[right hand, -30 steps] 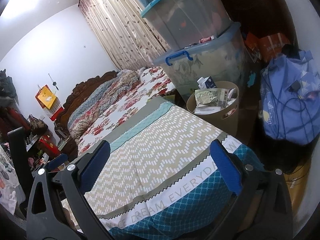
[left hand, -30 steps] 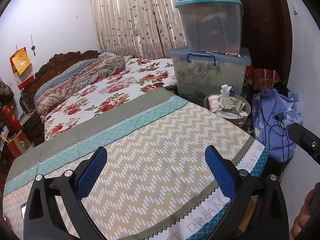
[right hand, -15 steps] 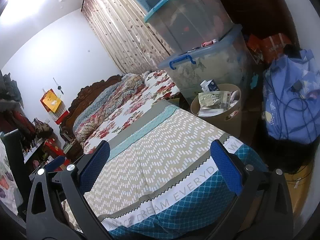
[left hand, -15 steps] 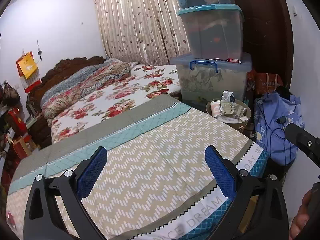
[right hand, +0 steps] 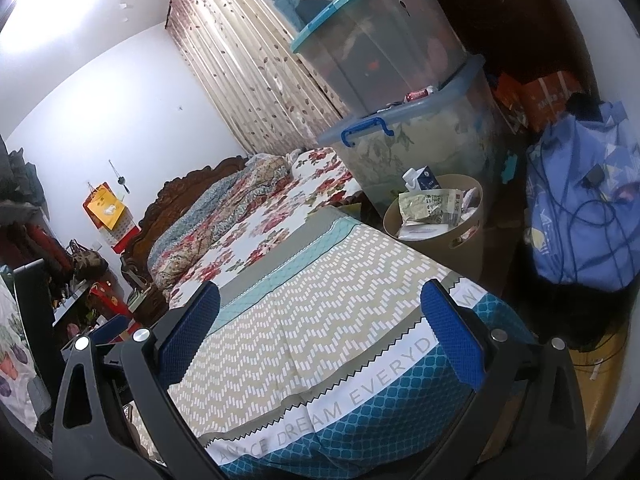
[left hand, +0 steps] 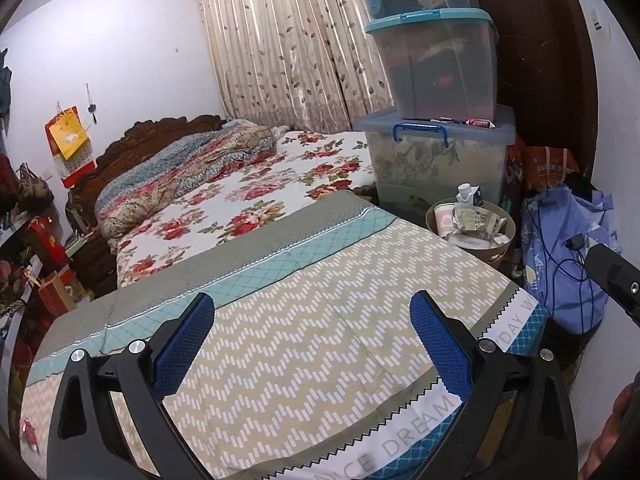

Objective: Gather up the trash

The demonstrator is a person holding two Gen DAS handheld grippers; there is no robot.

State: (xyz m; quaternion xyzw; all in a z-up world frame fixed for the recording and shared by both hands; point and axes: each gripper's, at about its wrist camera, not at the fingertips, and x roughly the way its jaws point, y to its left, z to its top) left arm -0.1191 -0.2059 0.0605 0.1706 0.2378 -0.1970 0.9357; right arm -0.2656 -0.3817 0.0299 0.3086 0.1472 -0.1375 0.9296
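Observation:
A tan round trash bin [left hand: 500, 254] stands on the floor past the far right corner of the patterned cloth surface; it holds crumpled wrappers [left hand: 474, 222], a paper cup and a small milk carton [left hand: 471, 195]. It also shows in the right wrist view [right hand: 468, 244], with the wrappers [right hand: 430, 206] on top. My left gripper [left hand: 312, 312] is open and empty, held above the zigzag cloth [left hand: 320, 344]. My right gripper [right hand: 320, 300] is open and empty above the cloth's near edge [right hand: 304, 360]. A small red scrap [left hand: 28, 426] lies at the cloth's far left edge.
Stacked clear storage boxes [left hand: 436, 104] stand behind the bin. A blue bag with cables [left hand: 568, 248] sits to the right of the bin, against a dark wooden door. A floral bed [left hand: 248, 188] lies beyond the cloth. Shelves with bags are at the left.
Both grippers have risen and drawn back a little, so the bin and boxes look lower and farther. Both stay open and empty.

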